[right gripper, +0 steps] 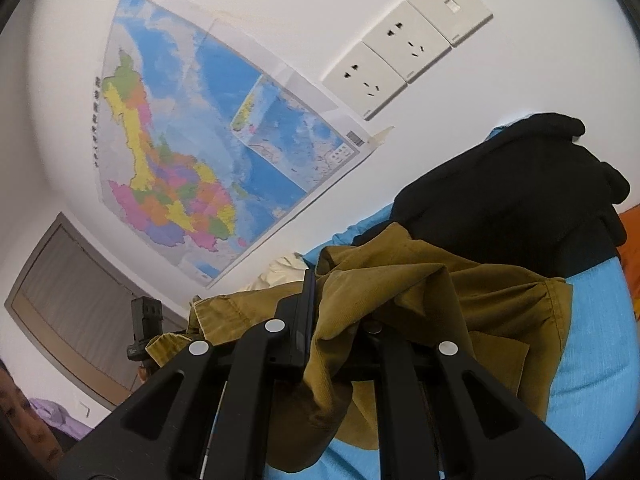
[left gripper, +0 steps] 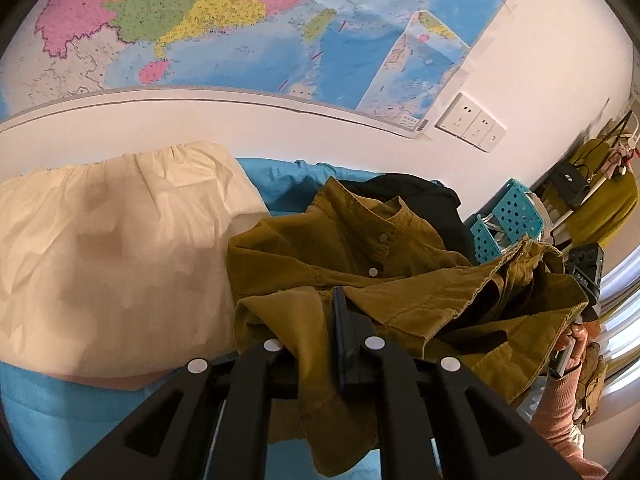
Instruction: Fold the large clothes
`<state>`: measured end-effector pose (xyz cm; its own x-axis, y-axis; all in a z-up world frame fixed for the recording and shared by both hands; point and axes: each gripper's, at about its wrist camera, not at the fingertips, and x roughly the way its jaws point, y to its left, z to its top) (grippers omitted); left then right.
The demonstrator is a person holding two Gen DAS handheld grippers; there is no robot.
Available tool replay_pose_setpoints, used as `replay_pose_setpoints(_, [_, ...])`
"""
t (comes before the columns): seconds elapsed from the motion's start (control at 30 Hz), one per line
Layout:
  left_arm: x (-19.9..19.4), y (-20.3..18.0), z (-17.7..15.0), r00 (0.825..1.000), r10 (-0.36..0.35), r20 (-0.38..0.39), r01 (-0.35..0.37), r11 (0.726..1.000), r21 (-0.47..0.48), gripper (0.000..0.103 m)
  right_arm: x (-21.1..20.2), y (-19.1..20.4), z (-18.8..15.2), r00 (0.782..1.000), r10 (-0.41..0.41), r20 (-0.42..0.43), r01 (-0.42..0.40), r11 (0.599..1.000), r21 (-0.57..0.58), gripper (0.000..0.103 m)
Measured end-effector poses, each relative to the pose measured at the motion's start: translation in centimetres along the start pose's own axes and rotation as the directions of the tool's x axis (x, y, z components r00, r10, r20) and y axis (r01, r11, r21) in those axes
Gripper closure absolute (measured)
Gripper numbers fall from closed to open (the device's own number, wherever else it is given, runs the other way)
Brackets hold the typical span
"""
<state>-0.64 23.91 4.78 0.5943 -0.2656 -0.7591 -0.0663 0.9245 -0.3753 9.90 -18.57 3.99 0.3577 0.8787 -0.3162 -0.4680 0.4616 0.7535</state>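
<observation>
Both tongs, left and right, pinch the mustard shirt over the bed; next, spreading it flat.

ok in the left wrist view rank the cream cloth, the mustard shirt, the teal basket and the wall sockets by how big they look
1. cream cloth and mustard shirt: each fills a big share of the view; too close to rank, and the shirt sits nearer the camera.
2. teal basket
3. wall sockets: look a little smaller than the basket, but are farther off.
</observation>
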Motion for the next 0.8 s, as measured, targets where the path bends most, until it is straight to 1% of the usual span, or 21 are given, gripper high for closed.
replay_pose_setpoints(0.5, [3.9, 1.9, 2.5, 0.998, 0.026, -0.053, -0.029, 0.998, -0.051, 0.094, 3.4, -3.0, 1.8, 0.998, -0.044, -0.045, 0.048, 0.996, 0.077, 0.095])
replay_pose_setpoints(0.8, [6.8, 3.0, 3.8, 0.994, 0.053, -0.091, -0.060, 0.995, -0.076, 0.094, 5.7, -5.2, 2.6, 0.994, -0.078, -0.076, 0.088, 0.987, 0.137, 0.094])
